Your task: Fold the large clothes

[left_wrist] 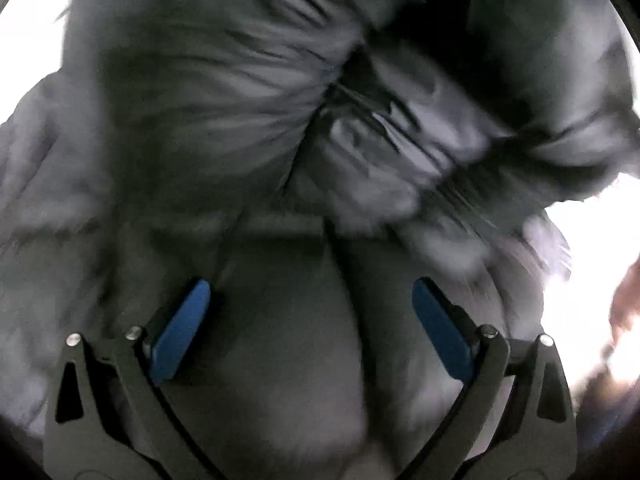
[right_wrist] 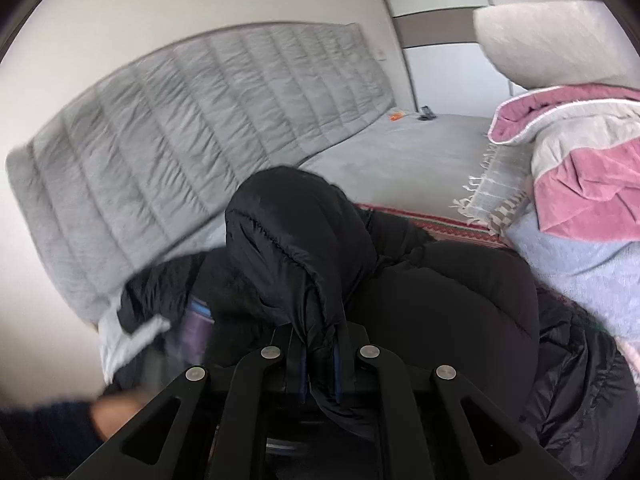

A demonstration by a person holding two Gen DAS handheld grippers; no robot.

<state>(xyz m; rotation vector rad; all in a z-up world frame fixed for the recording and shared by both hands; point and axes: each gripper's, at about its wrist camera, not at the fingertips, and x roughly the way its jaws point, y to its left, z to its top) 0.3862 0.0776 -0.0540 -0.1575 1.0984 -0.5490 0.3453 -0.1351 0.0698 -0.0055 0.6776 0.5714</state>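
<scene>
My black puffer jacket (right_wrist: 304, 240) lies bunched, quilted; my right tongs (right_wrist: 320, 372) pinch a fold. Only the left view shows my left tongs (left_wrist: 312, 320) spread wide over fabric; only the right shows the bed (right_wrist: 400, 152).

— What carries your load?
— A grey bed (right_wrist: 404, 152). On it: black puffer jacket (right_wrist: 448, 300), striped red cloth (right_wrist: 460, 226) under it, stacked folded blankets (right_wrist: 580, 184) at right.
— Far end?
— Small orange item (right_wrist: 396, 116), dark object (right_wrist: 426, 113); unidentifiable.
</scene>
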